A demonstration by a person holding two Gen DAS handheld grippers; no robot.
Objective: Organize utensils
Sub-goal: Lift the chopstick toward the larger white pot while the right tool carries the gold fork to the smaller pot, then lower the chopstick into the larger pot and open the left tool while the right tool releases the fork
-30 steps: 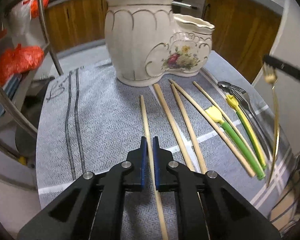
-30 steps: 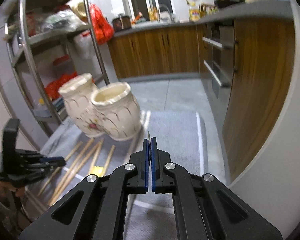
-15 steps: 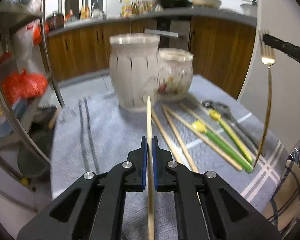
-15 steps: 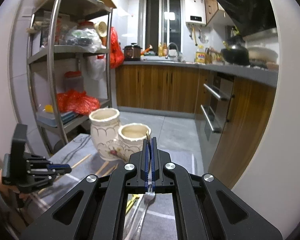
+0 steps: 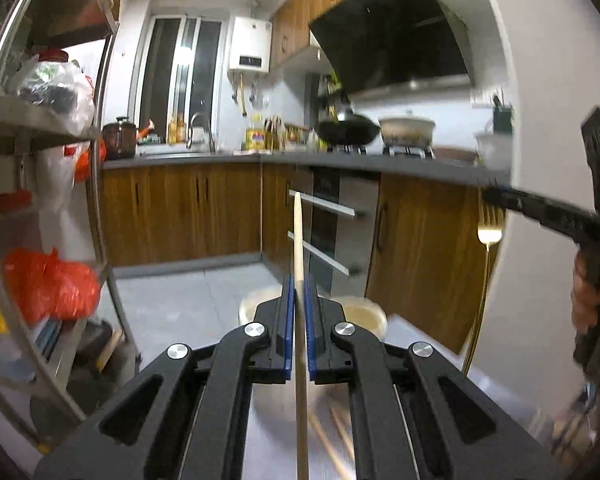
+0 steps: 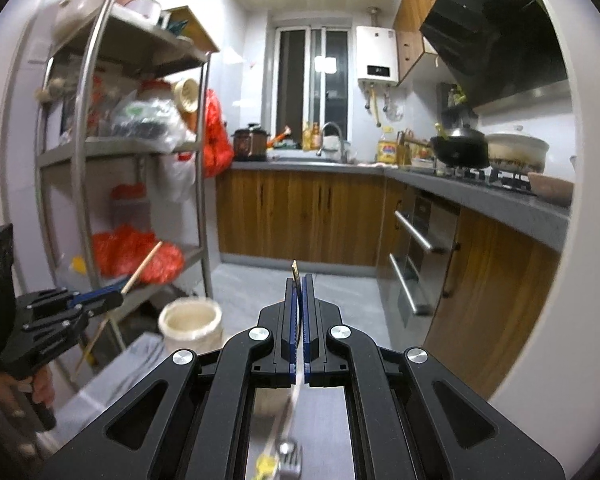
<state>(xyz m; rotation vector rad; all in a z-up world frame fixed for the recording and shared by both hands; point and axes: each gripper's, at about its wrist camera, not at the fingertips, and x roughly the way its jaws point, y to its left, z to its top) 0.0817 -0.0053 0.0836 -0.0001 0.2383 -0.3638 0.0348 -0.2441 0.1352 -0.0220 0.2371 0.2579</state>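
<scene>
My left gripper (image 5: 297, 284) is shut on a wooden chopstick (image 5: 299, 236) that stands up between the jaws, lifted high above the table. My right gripper (image 6: 299, 280) is shut on a gold fork (image 5: 488, 232), which hangs tines-up from it in the left wrist view. The cream ceramic utensil holder (image 6: 190, 318) stands below on the grey cloth (image 6: 136, 356); its two rims (image 5: 364, 314) peek out behind my left fingers. Other chopsticks (image 5: 332, 432) lie on the cloth below. The left gripper (image 6: 100, 300) with its chopstick (image 6: 142, 266) shows at left in the right wrist view.
A steel shelf rack (image 6: 80, 152) with red bags stands at the left. Wooden kitchen cabinets (image 6: 300, 216) and a grey counter run along the back and right. More forks (image 6: 288, 460) lie on the cloth under my right gripper.
Both grippers have risen and tilted up, so the views now look across the kitchen. The chopstick left the cloth in my left gripper; the fork stays held in the right.
</scene>
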